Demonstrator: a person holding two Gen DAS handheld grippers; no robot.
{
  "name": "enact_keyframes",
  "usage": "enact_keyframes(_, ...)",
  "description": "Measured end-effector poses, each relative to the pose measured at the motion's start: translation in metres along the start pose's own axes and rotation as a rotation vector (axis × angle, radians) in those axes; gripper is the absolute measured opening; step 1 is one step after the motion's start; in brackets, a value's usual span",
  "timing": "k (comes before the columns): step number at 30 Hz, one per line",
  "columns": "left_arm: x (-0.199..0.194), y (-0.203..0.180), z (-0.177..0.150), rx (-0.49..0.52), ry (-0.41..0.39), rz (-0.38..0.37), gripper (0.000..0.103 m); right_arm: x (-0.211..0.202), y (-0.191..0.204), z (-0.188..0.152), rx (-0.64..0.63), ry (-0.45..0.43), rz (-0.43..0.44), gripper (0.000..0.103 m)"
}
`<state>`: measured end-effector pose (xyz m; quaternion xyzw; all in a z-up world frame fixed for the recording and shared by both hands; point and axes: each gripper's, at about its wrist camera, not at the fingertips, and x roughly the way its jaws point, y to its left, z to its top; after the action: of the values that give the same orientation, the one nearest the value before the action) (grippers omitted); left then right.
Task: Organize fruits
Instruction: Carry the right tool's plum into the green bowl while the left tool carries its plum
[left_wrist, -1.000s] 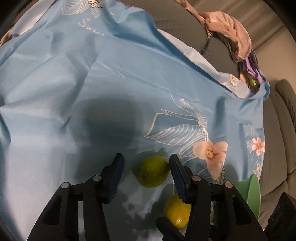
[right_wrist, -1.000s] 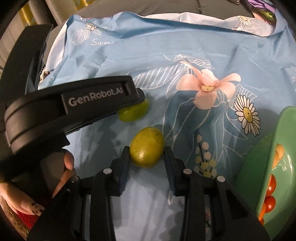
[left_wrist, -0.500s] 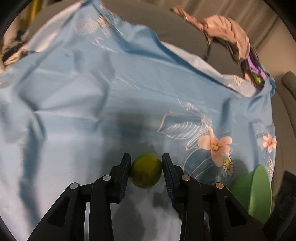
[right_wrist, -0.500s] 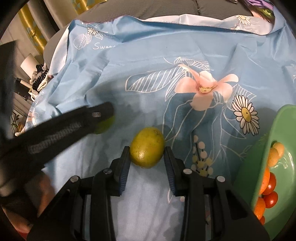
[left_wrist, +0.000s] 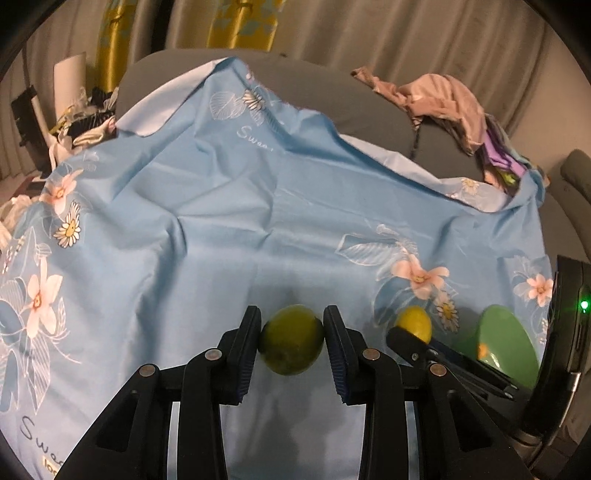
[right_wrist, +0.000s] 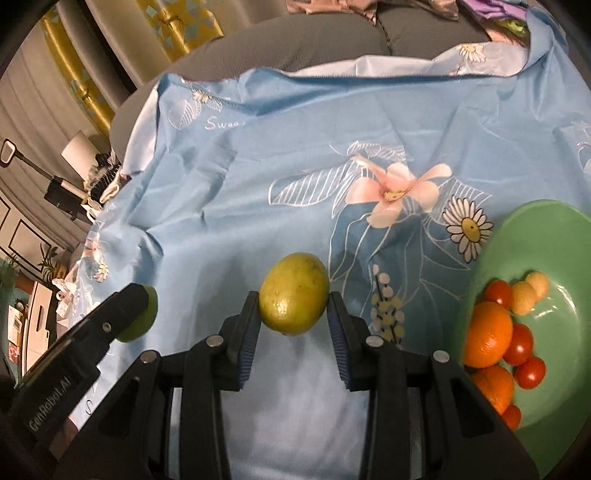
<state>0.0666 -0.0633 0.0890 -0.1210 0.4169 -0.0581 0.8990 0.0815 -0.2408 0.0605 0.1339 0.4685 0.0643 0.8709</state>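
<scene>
Fruits: two citrus, one in each pair of tongs, both lifted clear of the cloth w/ shadows beneath.
Left tongs (left_wrist: 291, 338): clamped on a green lime (left_wrist: 291, 339); both blue pads press its sides.
Right tongs (right_wrist: 292, 314): clamped on a yellow-green lemon (right_wrist: 293, 293); pads at its lower half, top sticks out above the fingers.
Lime look: round, dull green, smooth, slightly darker on its left side.
Lemon look: oval, yellow w/ green tinge, small brown speckles, nub at the bottom.
Cross views: right wrist cam shows the left tongs at lower left w/ lime peeking past the finger (right_wrist: 142, 317); left wrist cam shows the lemon (left_wrist: 413, 325) to the right behind a black finger.
Bowl (right_wrist: 561, 236): green, just right of the right tongs, on the cloth; near the lemon but not touching.
Bowl contents: two oranges (right_wrist: 487, 334), several red cherry tomatoes (right_wrist: 519, 343), a couple of pale yellow small fruits (right_wrist: 524, 293); all bunched at the bowl's left side.
In the way: between lemon and bowl only the bowl's near rim; the left tongs' path to the bowl is crossed by the right tongs.
Cloth (left_wrist: 221, 221): light blue, wrinkled, printed w/ pink flowers, daisies, white leaf outlines, script lettering; draped over a grey sofa (left_wrist: 317, 96).
Farther out: pinkish clothes heap (left_wrist: 439, 99) on the sofa back, purple item beside it; grey and yellow curtains (left_wrist: 240, 22) behind; clutter at far left, too small to tell.
</scene>
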Motion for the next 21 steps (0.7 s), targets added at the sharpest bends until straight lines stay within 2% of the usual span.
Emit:
enact_keyframes(8,-0.030,-0.032,-0.008,0.107,-0.067,-0.087,0.034,-0.042,-0.005,0.001,0.016,-0.118,-0.007,0.037)
enact_keyframes(15,-0.041,-0.048,-0.011,0.139,-0.100,-0.119,0.034,-0.071,-0.030,0.001,0.071,-0.198,-0.099,0.037)
enact_keyframes(21,-0.043,-0.059,-0.011,0.123,-0.118,-0.148,0.034,-0.094,-0.059,-0.003,0.147,-0.244,-0.164,0.037)
